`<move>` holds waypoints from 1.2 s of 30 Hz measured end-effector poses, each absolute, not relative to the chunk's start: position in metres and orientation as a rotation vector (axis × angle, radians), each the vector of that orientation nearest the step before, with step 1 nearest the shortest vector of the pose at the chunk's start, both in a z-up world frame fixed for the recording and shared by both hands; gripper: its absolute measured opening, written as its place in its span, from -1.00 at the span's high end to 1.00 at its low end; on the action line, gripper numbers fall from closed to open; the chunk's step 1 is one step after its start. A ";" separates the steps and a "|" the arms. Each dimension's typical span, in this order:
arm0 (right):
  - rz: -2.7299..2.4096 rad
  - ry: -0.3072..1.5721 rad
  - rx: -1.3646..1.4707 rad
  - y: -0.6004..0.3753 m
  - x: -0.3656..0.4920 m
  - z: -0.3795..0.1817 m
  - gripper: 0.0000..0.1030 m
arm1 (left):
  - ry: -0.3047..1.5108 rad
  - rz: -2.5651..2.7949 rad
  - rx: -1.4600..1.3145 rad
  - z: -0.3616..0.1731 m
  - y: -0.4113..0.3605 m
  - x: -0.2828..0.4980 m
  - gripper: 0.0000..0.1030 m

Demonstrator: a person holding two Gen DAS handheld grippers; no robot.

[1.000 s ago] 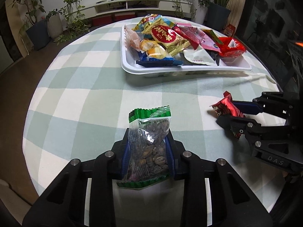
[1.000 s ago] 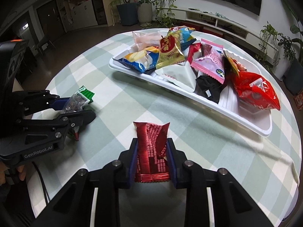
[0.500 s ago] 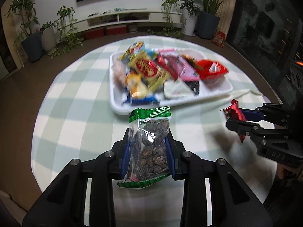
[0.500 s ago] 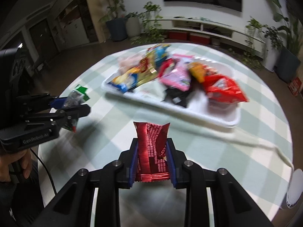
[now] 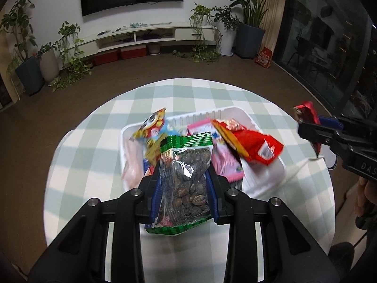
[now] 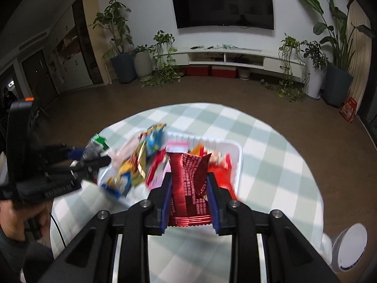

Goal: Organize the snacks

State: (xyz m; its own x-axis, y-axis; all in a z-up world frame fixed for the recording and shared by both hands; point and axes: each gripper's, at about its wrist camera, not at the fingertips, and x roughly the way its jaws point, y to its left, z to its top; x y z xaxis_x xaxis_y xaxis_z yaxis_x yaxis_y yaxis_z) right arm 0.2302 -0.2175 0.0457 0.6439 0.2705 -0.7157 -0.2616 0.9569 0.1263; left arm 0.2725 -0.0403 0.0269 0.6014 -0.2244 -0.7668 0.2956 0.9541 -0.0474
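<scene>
Snacks are filling the white tray [image 5: 264, 184], which is sitting on the round table with the green-and-white checked cloth [image 5: 99, 141], and we are taking that tray as our landmark. Our left gripper [image 5: 183, 184] is clamping a clear packet of dark seeds with green sealed ends [image 5: 186, 176]; both blue pads are pressing its sides, and the packet is hanging in the air in front of the tray's near edge, upright, its green top band towards the tray. Our right gripper [image 6: 189, 193] is pinching a shiny red foil packet [image 6: 188, 186] in the same way, pads tight on both sides, and that packet is likewise hanging in front of the tray's near rim and clear of the cloth.

Inside the tray we are seeing a red bag [image 5: 256, 146], a pink packet [image 5: 223, 162] beside it, and a yellow-and-blue cartoon packet [image 5: 153, 127] towards the tray's left end; the pile is motion-blurred, so we cannot tell finer details. In the left wrist view the right gripper [image 5: 306, 122] is showing to the right of the tray with the red packet's tip poking out. In the right wrist view the left gripper [image 6: 94, 155] is showing at the tray's left end, a hand [image 6: 18, 214] wrapping its handle. Beyond the tray, a television [image 6: 223, 4] is hanging above a low white cabinet [image 6: 235, 59] flanked by potted plants.
</scene>
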 end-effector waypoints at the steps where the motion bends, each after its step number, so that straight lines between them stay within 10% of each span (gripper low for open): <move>1: 0.299 0.831 0.014 -0.215 0.242 0.043 0.42 | 0.883 -0.302 0.081 0.024 -0.042 0.279 0.42; 23: 0.239 0.998 -0.018 -0.182 0.297 -0.042 0.36 | 0.947 -0.319 0.073 -0.044 -0.061 0.336 0.20; 36: 0.216 0.969 -0.016 -0.183 0.291 -0.034 -0.09 | 0.930 -0.323 0.056 -0.034 -0.053 0.328 0.04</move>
